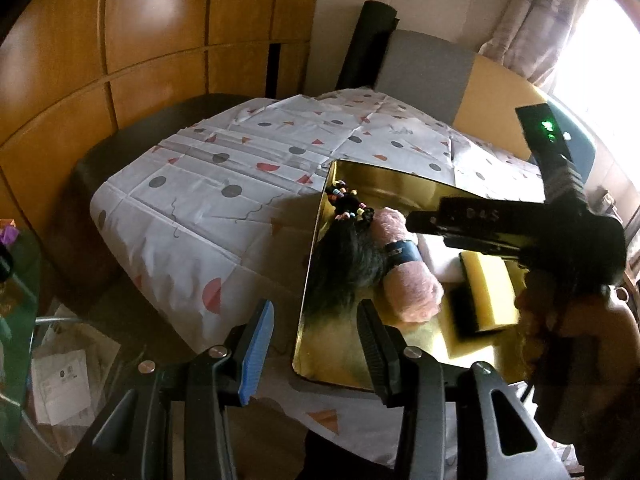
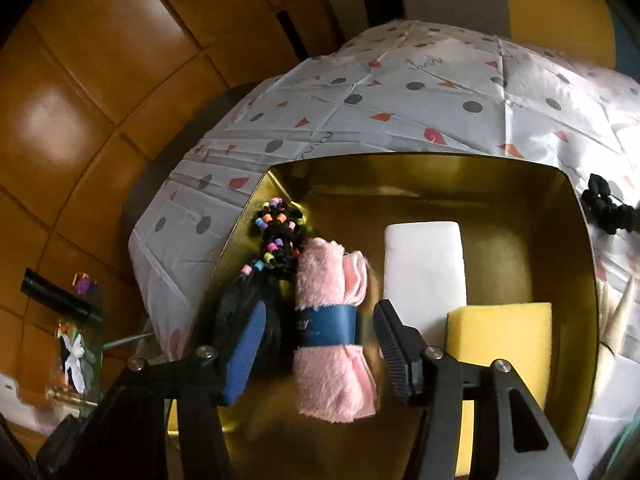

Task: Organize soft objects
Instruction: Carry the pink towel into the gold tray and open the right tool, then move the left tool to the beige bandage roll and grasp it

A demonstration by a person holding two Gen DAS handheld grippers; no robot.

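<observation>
Tray [image 2: 436,172], gold and shiny, already carries most of the soft stuff. Along its left side lies a black hairpiece with coloured beads [image 2: 276,236]. Touching that is a rolled pink towel [image 2: 332,320] with a blue band [image 2: 328,326]. Right of the towel sits a white sponge block [image 2: 424,264], and a yellow sponge [image 2: 500,344] overlaps the white block's near end.

Your right tool [image 2: 320,344] is wide open, holding nothing, with the pink towel roll sitting between its fingers and no visible contact. Looks like you're either placing or straightening the roll; my guess is it's just been set down.

Your left tool [image 1: 316,344] is also wide open and empty, hanging over the tray's near-left corner, close to the hairpiece's loose end [image 1: 344,276].

One soft item is outside the tray: a black scrunchie [image 2: 608,208] on the patterned tablecloth [image 2: 400,92], just off the tray's right rim toward the table's right edge.

Next move, probably: lift the right tool clear of the towel without dragging it, swing right and pinch the scrunchie. It's thin and floppy, so come down low and close fully. Free tray space is at the far side, behind the white block.
</observation>
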